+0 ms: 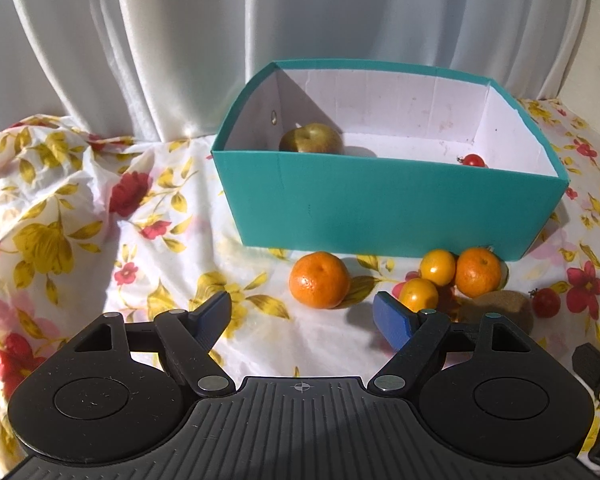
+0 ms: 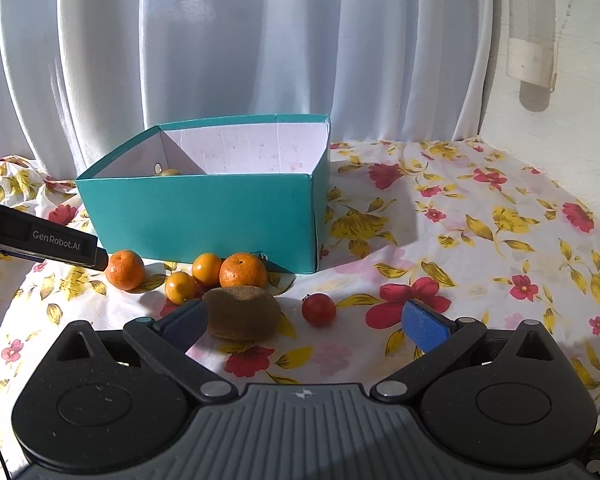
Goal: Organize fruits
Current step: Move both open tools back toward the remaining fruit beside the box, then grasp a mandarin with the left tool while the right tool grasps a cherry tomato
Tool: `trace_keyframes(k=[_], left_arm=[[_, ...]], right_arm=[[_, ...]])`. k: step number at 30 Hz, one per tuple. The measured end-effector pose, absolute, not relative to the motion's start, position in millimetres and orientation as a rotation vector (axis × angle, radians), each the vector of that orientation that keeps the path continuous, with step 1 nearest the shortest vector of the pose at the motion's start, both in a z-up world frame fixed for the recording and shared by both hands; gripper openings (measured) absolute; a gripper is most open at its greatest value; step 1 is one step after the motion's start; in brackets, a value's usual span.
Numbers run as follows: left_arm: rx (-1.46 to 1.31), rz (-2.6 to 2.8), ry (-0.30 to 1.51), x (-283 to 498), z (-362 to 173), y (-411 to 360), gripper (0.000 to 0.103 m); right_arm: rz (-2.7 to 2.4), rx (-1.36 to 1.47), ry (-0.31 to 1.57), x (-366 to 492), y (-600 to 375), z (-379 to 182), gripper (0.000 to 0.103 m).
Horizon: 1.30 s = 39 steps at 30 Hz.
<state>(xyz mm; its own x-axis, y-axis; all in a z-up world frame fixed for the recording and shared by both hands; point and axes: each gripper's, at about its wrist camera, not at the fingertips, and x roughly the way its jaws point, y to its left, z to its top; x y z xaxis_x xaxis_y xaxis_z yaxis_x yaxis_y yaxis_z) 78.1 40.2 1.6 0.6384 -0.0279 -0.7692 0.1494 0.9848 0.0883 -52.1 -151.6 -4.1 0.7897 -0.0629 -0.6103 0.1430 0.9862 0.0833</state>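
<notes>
A lone orange (image 1: pixel 319 280) lies just before the teal box (image 1: pixel 380 208) on the floral cloth (image 1: pixel 60 208), ahead between the wide-open, empty left gripper (image 1: pixel 306 322), while the kiwi (image 2: pixel 242 312) touches the open, empty right gripper (image 2: pixel 308 326).

A white cloth printed with red and yellow flowers (image 2: pixel 480 232) covers the surface, rumpled at the left. On it stands an open teal box (image 1: pixel 380 208). Before the box lie two mandarins (image 1: pixel 319 280) (image 1: pixel 478 272), two smaller orange fruits (image 1: pixel 437 267) (image 1: pixel 418 295), a kiwi (image 2: pixel 242 312) and a cherry tomato (image 2: pixel 319 309).
</notes>
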Motion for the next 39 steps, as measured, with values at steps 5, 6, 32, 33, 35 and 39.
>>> trace_keyframes(k=[5,6,32,33,35,39], left_arm=[[0.14,-0.099,0.878,83,-9,46,0.083],[0.14,-0.093,0.875,84,-11,47,0.083],[0.181,-0.11,0.926,128,-54,37,0.083],[0.187,-0.11,0.929,130,-55,36,0.083],[0.197,-0.111,0.93,131,-58,34,0.081],[0.203,-0.12,0.929,132,-62,34,0.08]], right_arm=[[-0.127,0.139,0.657,-45,-159,-9,0.097],[-0.128,0.142,0.66,-43,-160,-10,0.094],[-0.07,0.129,0.827,22,-177,-58,0.05],[-0.066,0.13,0.832,23,-176,-60,0.049],[-0.063,0.129,0.84,25,-176,-62,0.048],[-0.061,0.11,0.841,28,-173,-63,0.045]])
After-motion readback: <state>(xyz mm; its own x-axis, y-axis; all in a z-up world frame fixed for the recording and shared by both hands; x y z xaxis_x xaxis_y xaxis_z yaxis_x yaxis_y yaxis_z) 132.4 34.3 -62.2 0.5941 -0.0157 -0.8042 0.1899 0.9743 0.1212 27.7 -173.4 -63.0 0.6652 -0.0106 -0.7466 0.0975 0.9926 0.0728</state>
